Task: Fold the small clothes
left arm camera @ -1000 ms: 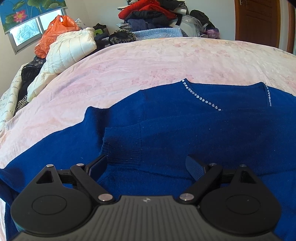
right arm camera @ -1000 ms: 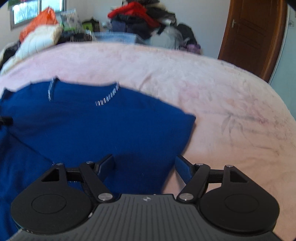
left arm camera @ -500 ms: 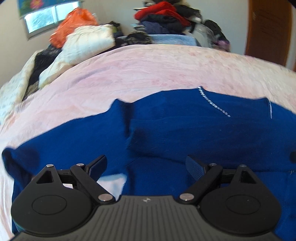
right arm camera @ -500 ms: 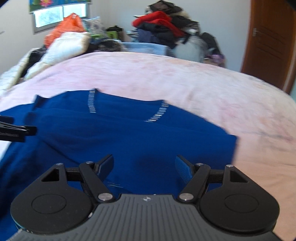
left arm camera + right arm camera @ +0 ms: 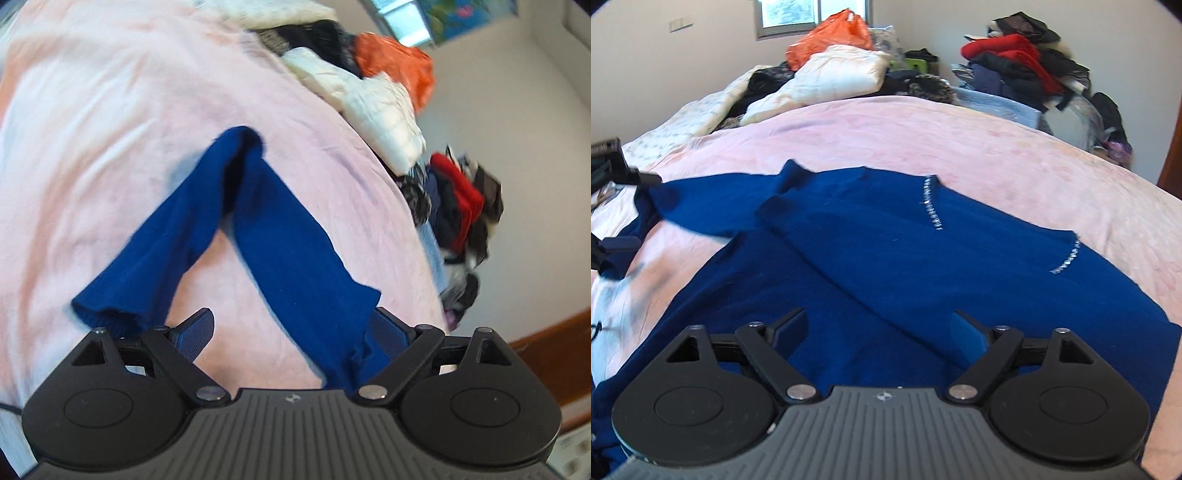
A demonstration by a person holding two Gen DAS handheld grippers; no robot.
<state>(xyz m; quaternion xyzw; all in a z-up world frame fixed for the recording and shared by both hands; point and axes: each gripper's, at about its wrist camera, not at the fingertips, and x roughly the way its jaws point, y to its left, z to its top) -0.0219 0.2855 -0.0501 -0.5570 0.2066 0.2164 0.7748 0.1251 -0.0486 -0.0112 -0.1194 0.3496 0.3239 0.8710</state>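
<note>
A dark blue sweater point(image 5: 886, 240) with a rhinestone neckline point(image 5: 932, 206) lies flat on the pink bedspread point(image 5: 923, 129). My right gripper point(image 5: 879, 332) hovers over its lower body. Its jaws are opening, with nothing gripped between them. In the left wrist view, the sweater's sleeve point(image 5: 280, 236) lies bent in a V on the bedspread point(image 5: 110, 147). My left gripper point(image 5: 291, 332) is open wide over it, and one leg of the sleeve runs past the right finger point(image 5: 388, 332). The left gripper point(image 5: 624, 210) also shows at the left edge of the right wrist view, its fingers either side of the sleeve end.
At the far side of the bed lie a white quilted jacket point(image 5: 831, 77), an orange bag point(image 5: 827, 37) and a heap of red and dark clothes point(image 5: 1015, 62). A window point(image 5: 798, 14) is behind them. A brown door edge point(image 5: 1172, 147) is at the right.
The left gripper has swung left from the sweater's body out to the sleeve and rolled strongly. The right gripper has moved left across the sweater, and its jaws stand wider.
</note>
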